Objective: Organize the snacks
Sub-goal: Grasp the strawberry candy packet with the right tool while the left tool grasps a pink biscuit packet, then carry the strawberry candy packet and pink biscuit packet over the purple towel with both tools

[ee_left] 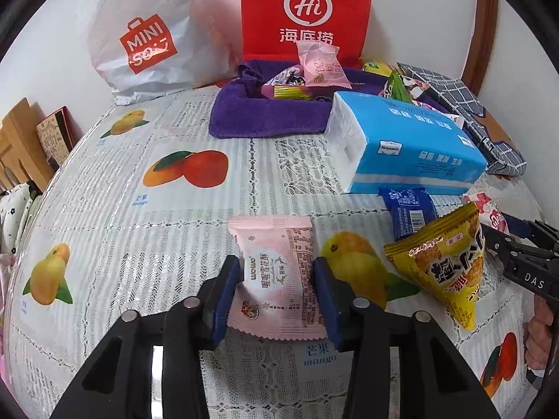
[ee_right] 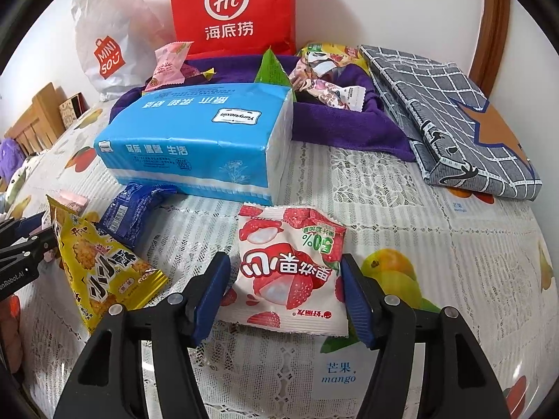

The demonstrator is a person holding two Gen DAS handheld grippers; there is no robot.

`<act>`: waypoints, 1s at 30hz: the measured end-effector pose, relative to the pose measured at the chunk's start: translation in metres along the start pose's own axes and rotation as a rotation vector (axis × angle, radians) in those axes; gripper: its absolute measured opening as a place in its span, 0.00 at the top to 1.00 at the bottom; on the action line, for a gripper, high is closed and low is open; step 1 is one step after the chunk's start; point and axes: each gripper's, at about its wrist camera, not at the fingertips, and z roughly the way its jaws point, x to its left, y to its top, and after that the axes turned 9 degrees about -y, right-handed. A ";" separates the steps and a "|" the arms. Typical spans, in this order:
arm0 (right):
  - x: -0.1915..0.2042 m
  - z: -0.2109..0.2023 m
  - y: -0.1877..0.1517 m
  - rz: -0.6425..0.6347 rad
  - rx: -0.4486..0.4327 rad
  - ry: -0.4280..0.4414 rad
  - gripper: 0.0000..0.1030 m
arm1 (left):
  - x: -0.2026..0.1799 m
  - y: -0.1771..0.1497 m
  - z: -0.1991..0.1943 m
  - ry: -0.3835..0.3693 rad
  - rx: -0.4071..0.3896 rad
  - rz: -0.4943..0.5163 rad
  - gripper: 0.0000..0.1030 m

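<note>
My left gripper (ee_left: 277, 272) is open, its blue pads on either side of a pink snack packet (ee_left: 276, 272) lying on the tablecloth. My right gripper (ee_right: 284, 272) is open around a white and red lychee packet (ee_right: 290, 269). Between the two lie a yellow triangular packet (ee_left: 450, 265), which also shows in the right wrist view (ee_right: 101, 269), and a dark blue packet (ee_left: 408, 213), also in the right wrist view (ee_right: 129, 213). A purple cloth basket (ee_left: 265, 118) at the back holds several snacks; it shows in the right wrist view too (ee_right: 346, 122).
A blue tissue pack (ee_left: 408, 146) (ee_right: 199, 139) lies in front of the basket. A red Hi bag (ee_left: 307, 10) and a white Miniso bag (ee_left: 146, 35) stand against the wall. A grey checked folded cloth (ee_right: 450, 118) lies at the right. A wooden chair (ee_left: 21, 146) stands at the left table edge.
</note>
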 end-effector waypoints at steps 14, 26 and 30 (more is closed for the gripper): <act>0.000 -0.027 -0.006 0.013 -0.006 -0.024 0.48 | -0.006 0.011 -0.023 -0.138 0.022 -0.039 0.64; 0.000 -0.078 0.037 0.039 -0.121 0.030 0.48 | -0.036 0.059 -0.057 -0.294 -0.027 0.005 0.65; -0.002 -0.088 0.062 0.052 -0.153 0.035 0.48 | -0.044 0.082 -0.064 -0.319 -0.039 0.011 0.65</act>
